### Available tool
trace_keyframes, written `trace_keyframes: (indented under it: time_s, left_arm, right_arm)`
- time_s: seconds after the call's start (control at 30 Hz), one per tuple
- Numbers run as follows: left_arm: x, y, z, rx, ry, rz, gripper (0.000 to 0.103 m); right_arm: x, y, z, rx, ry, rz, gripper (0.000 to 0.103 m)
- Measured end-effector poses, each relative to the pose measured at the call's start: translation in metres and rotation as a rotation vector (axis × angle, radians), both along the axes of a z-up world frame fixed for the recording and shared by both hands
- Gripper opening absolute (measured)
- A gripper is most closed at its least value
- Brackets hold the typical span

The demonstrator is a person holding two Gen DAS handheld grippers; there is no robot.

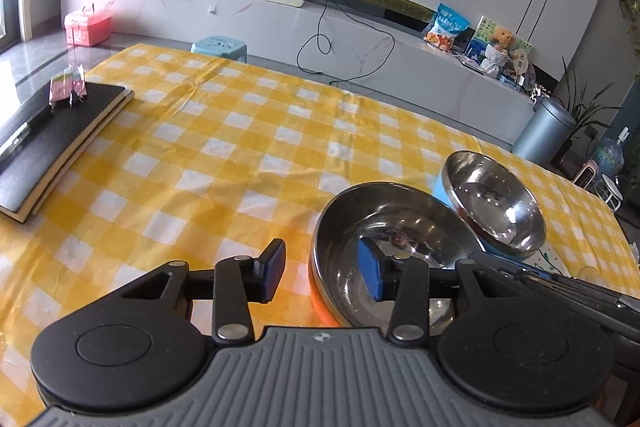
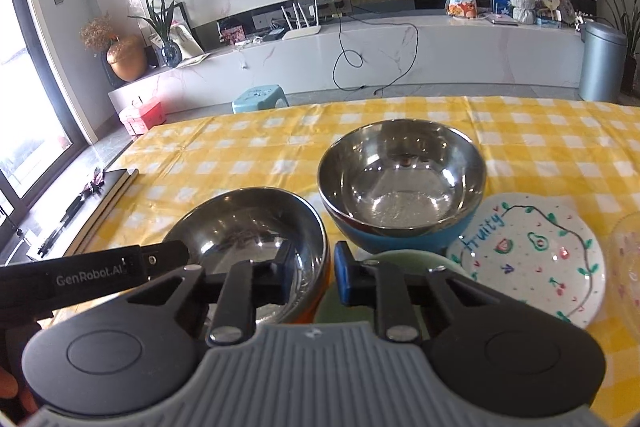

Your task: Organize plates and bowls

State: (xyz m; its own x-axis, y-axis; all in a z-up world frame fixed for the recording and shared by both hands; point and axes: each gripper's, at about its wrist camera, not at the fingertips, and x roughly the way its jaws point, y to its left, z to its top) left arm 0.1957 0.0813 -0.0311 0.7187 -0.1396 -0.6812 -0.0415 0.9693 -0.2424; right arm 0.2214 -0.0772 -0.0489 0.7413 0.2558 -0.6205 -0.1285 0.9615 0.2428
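On the yellow-checked desk [image 2: 280,139], my right hand-held gripper [image 2: 310,277] pinches the orange-sided steel bowl's [image 2: 248,227] rim; my left hand-held gripper [image 1: 322,273] straddles its opposite rim, jaws spread.

My claws' pads [image 1: 372,277] are blue on black arms. The cloth [image 1: 224,155] is yellow-and-white check; one steel bowl [image 2: 256,239] has an orange outside, the other bowl [image 2: 400,183] a blue one. The white plate [image 2: 532,259] carries green vines, red fruit and blue lettering.

Bright daylight from window [image 2: 28,99]; steel glare; fisheye-bent, dark corners.
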Motion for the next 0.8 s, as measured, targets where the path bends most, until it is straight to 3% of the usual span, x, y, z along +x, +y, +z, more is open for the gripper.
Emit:
trace_keyframes:
  time_s: [0.13,0.3,0.4,0.6,0.8]
  left_arm:
    - [0.010,0.000,-0.009,-0.030,0.023,-0.008,0.040]
    - [0.019,-0.001,-0.014,-0.041,0.034,-0.011,0.020]
    - [0.019,0.000,-0.013,-0.027,0.031,0.002,0.012]
    - [0.001,0.009,0.008,-0.031,-0.012,0.017,0.011]
    - [-0.037,0.016,0.034,-0.075,-0.036,0.032,0.010]
  right_arm:
    - [0.013,0.000,-0.007,0.005,0.020,-0.008,0.015]
    - [0.018,0.000,-0.012,0.002,0.030,-0.026,0.006]
    - [0.017,0.001,-0.012,0.002,0.028,-0.036,0.005]
    - [0.007,0.003,0.000,0.023,0.001,-0.029,0.003]
    - [-0.034,0.004,0.024,0.043,-0.025,-0.006,0.003]
